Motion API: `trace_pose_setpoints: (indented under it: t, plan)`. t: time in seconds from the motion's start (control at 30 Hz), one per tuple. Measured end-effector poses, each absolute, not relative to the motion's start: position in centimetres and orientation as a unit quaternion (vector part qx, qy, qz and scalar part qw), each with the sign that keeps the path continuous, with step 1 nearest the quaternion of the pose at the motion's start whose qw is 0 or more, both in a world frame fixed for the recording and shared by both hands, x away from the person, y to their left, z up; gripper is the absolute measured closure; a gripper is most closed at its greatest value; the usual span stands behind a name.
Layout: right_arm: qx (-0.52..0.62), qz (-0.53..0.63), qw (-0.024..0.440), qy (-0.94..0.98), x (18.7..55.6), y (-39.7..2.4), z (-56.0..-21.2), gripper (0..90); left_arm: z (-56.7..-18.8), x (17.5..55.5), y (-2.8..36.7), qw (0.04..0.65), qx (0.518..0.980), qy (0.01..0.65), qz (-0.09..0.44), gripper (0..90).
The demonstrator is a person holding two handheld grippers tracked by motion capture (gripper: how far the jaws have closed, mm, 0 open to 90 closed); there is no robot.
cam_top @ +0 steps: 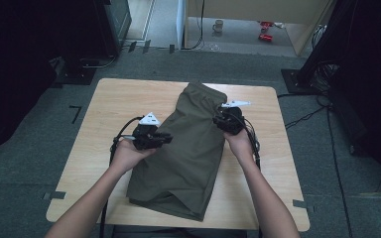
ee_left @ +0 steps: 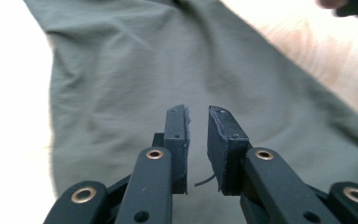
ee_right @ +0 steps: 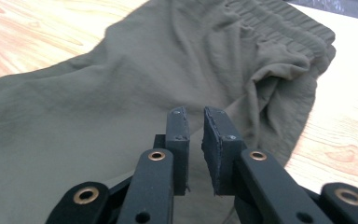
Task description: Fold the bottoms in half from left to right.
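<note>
A pair of olive-green shorts (cam_top: 188, 148) lies folded lengthwise on the wooden table (cam_top: 114, 99), waistband at the far end. My left gripper (cam_top: 167, 137) hovers over the shorts' left edge and points right. In the left gripper view its jaws (ee_left: 198, 114) stand a narrow gap apart above the cloth (ee_left: 135, 70), with nothing between them. My right gripper (cam_top: 218, 119) is at the shorts' right edge near the waistband. The right gripper view shows its jaws (ee_right: 195, 114) slightly apart over the fabric (ee_right: 98, 107), gripping nothing, with the elastic waistband (ee_right: 279, 23) beyond.
Bare wood lies left and right of the shorts. On the floor beyond the table stand a mug (cam_top: 218, 26) and some red objects (cam_top: 265, 29). Dark equipment and cables (cam_top: 322, 74) flank the table on both sides.
</note>
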State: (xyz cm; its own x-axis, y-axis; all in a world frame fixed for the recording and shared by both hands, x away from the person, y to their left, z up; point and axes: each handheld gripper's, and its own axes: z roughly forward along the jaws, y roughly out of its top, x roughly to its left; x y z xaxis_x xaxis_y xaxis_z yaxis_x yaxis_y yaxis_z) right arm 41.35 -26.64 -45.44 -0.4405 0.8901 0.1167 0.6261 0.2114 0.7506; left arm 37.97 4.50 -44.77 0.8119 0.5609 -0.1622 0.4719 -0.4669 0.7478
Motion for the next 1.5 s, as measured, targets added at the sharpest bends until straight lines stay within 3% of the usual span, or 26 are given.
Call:
trace_pose_setpoints:
  t: [0.43,0.73,1.07,1.5]
  plan:
    - [0.477,0.403,0.144,0.768,38.2,-25.9,-47.6,63.8,-47.8,41.0,5.7,0.421,0.851,0.310,0.042,67.2]
    - [0.458,0.363,0.153,0.797,36.0,-25.2,-51.2,55.3,-49.9,41.4,6.0,0.412,0.850,0.326,0.031,64.1]
    - [0.450,0.366,0.174,0.796,35.2,-26.5,-51.6,55.6,-51.1,39.9,6.0,0.405,0.857,0.316,0.049,61.0]
    - [0.458,0.369,0.184,0.788,35.8,-26.6,-51.8,55.5,-51.1,37.6,6.2,0.413,0.843,0.345,0.011,62.0]
